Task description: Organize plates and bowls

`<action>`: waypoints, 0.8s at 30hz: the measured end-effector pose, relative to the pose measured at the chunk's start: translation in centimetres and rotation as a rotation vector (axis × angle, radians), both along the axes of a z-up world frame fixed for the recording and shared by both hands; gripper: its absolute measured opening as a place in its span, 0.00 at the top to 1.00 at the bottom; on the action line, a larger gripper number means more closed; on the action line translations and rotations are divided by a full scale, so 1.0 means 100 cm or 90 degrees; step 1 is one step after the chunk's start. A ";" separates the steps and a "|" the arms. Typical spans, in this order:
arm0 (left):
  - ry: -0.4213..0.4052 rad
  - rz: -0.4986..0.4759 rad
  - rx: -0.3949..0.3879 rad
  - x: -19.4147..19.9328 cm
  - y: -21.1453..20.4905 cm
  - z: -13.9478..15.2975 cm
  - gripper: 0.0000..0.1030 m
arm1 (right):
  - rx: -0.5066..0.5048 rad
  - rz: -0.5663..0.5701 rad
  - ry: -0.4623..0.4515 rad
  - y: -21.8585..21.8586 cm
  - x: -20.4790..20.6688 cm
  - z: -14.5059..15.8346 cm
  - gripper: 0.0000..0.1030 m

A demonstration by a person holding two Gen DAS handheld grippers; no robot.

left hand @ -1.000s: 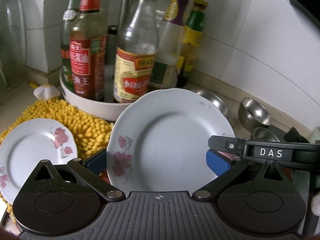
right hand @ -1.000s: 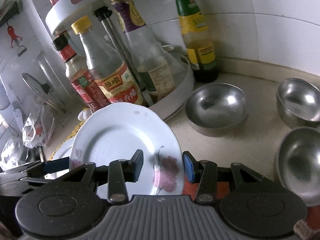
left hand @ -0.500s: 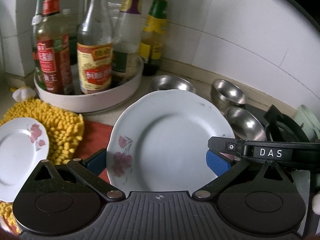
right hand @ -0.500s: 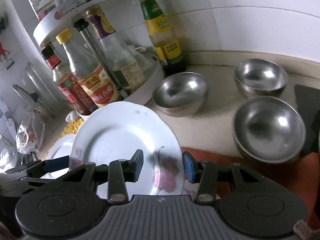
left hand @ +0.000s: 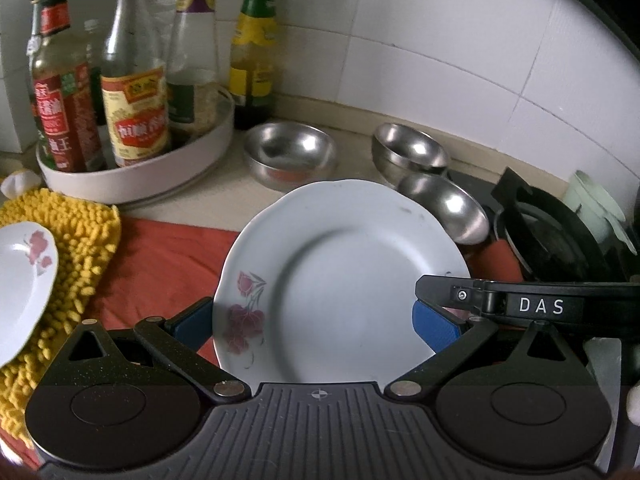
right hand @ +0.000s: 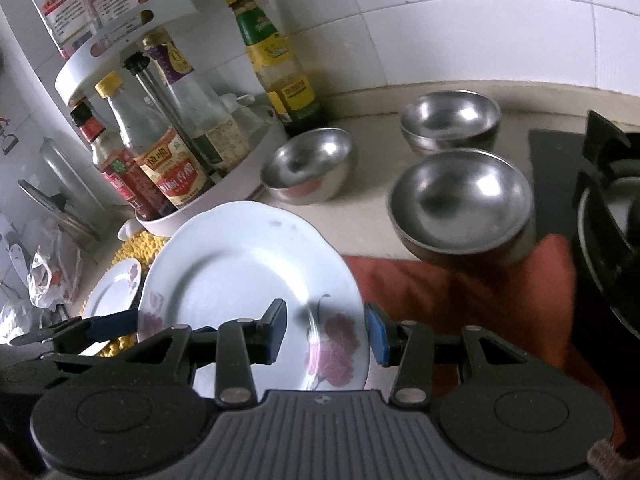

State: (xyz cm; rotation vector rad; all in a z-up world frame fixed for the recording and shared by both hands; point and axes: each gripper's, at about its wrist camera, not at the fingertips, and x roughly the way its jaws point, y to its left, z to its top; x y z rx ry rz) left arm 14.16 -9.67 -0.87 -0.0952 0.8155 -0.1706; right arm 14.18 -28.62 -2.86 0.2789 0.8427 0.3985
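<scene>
Left gripper (left hand: 314, 322) spread wide around the big plate (left hand: 340, 280), right gripper (right hand: 326, 338) clamped on its rim, three steel bowls (right hand: 460, 200) behind

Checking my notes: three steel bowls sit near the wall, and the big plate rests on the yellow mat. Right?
Not quite. The three steel bowls are right, but in the left wrist view the big plate is over the red cloth; the small plate is on the yellow mat.

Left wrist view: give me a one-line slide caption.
Left hand-held gripper straddling a white floral plate above the red cloth, three steel bowls behind.
</scene>
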 end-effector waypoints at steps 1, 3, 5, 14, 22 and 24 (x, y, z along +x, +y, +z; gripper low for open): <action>0.002 -0.002 0.000 -0.001 -0.003 -0.002 0.01 | 0.000 -0.001 0.002 -0.003 -0.002 -0.001 0.60; 0.007 -0.005 -0.001 -0.003 -0.007 -0.005 0.01 | -0.001 -0.004 0.005 -0.009 -0.006 -0.003 0.60; 0.011 -0.009 -0.001 -0.006 -0.009 -0.007 0.01 | -0.004 -0.006 0.010 -0.013 -0.010 -0.006 0.60; 0.038 -0.027 -0.011 -0.014 -0.016 -0.020 0.01 | -0.014 -0.014 0.025 -0.026 -0.024 -0.019 0.60; 0.051 -0.053 -0.019 -0.021 -0.016 -0.027 0.01 | -0.022 -0.041 0.035 -0.030 -0.038 -0.025 0.60; 0.058 -0.059 -0.022 -0.021 -0.016 -0.028 0.01 | -0.022 -0.052 0.038 -0.029 -0.042 -0.026 0.60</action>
